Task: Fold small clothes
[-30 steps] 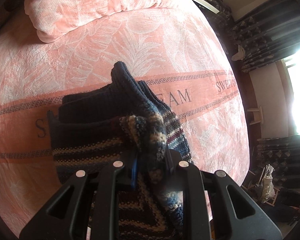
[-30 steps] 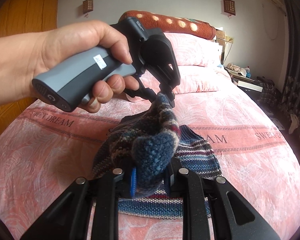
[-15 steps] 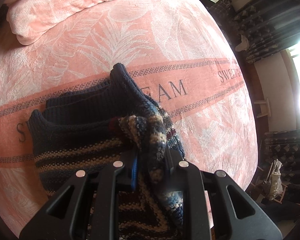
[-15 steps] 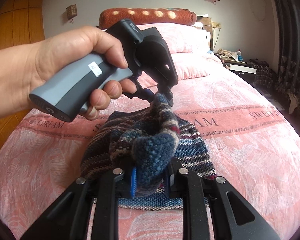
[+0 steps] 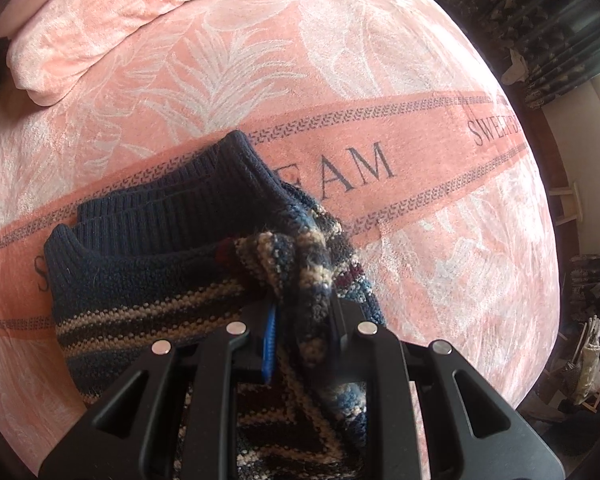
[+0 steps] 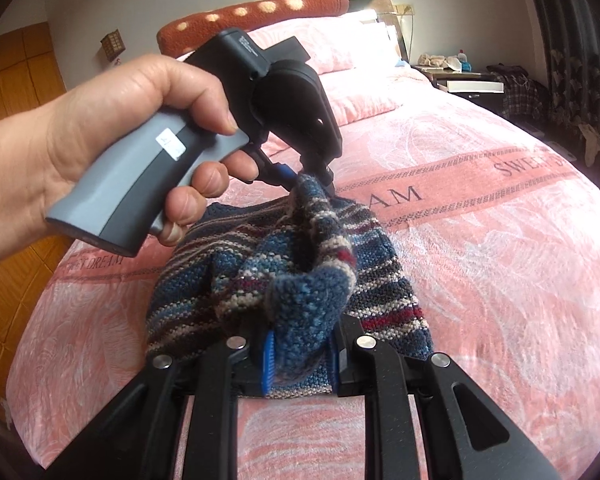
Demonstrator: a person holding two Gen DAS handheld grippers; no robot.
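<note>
A small striped knit sweater in navy, tan and maroon lies on the pink bed, its dark ribbed hem toward the pillows. My left gripper is shut on a bunched fold of it. In the right wrist view the same sweater is partly lifted, and my right gripper is shut on a blue knit corner. The left gripper, held by a hand, pinches the far end of the raised fold.
The pink blanket with a "SWEET DREAM" band covers the bed. Pillows and a red spotted bolster lie at the head. A nightstand with clutter stands right; dark curtains hang beyond the bed edge.
Both grippers have carried the lifted sweater fold toward the head of the bed, over the rest of the sweater. The hem now lies lower and flatter. Both grips are unchanged.
</note>
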